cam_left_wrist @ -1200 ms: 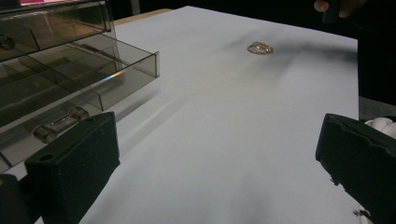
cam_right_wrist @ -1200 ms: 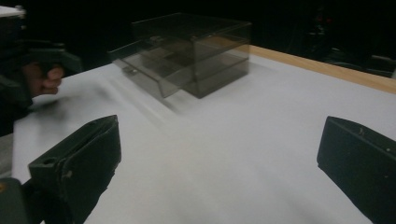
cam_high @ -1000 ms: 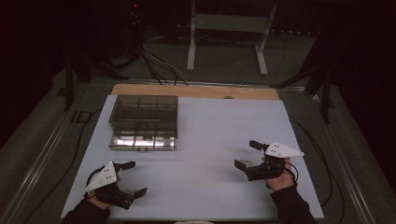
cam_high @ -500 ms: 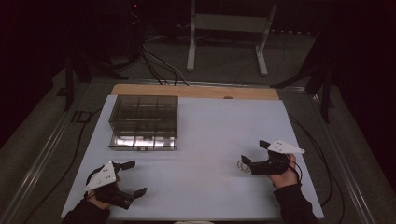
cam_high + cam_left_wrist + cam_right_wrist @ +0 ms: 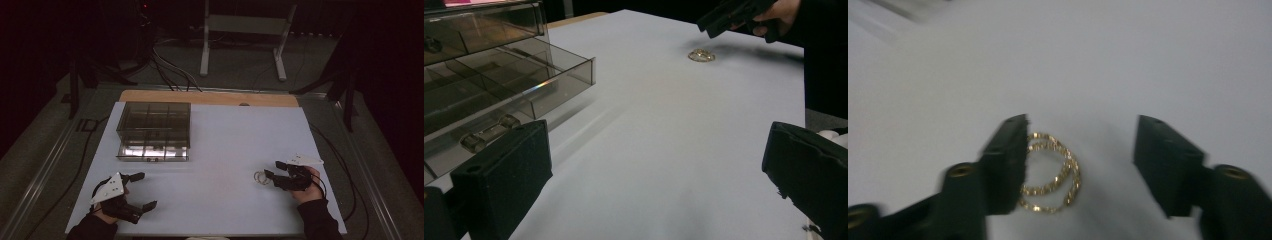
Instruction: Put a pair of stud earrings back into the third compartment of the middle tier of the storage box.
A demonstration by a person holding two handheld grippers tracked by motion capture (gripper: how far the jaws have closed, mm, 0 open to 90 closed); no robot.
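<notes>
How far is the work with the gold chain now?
Done: the clear box stands open. In hand: the right tool has just been closing around the coiled gold chain on the white table; one pad is at its edge, nothing is gripped yet. Left: grip and lift it. The left tool waits open.

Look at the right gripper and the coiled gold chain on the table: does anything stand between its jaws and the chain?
Nothing visible does. The gold chain lies on the white table between the right gripper jaws, which have just been closing; one jaw is beside it, the other apart.
</notes>
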